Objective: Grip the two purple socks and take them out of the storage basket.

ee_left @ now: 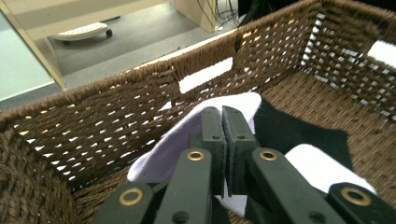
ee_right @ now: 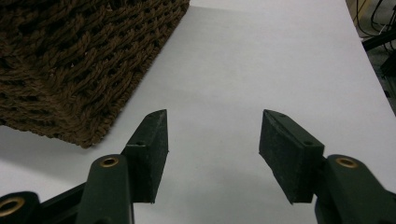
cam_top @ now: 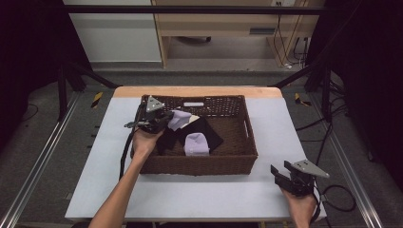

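A brown wicker basket (cam_top: 199,165) stands mid-table. Inside lie a black cloth (cam_top: 211,137) and a folded lavender piece (cam_top: 196,144). My left gripper (cam_top: 164,121) reaches into the basket's left side and is shut on a second pale lavender cloth (cam_top: 179,118), lifted off the bottom. In the left gripper view the jaws (ee_left: 222,116) are pressed together with that lavender cloth (ee_left: 161,156) pinched between them, and the black cloth (ee_left: 289,130) lies behind. My right gripper (cam_top: 283,172) hovers over the table's front right, open and with nothing in it (ee_right: 212,140).
The basket's woven walls (ee_left: 116,107) rise close around the left gripper. The basket's front right corner (ee_right: 70,60) is just left of the right gripper. White tabletop (ee_right: 261,60) stretches ahead of it. The table's right edge (cam_top: 309,156) is near the right hand.
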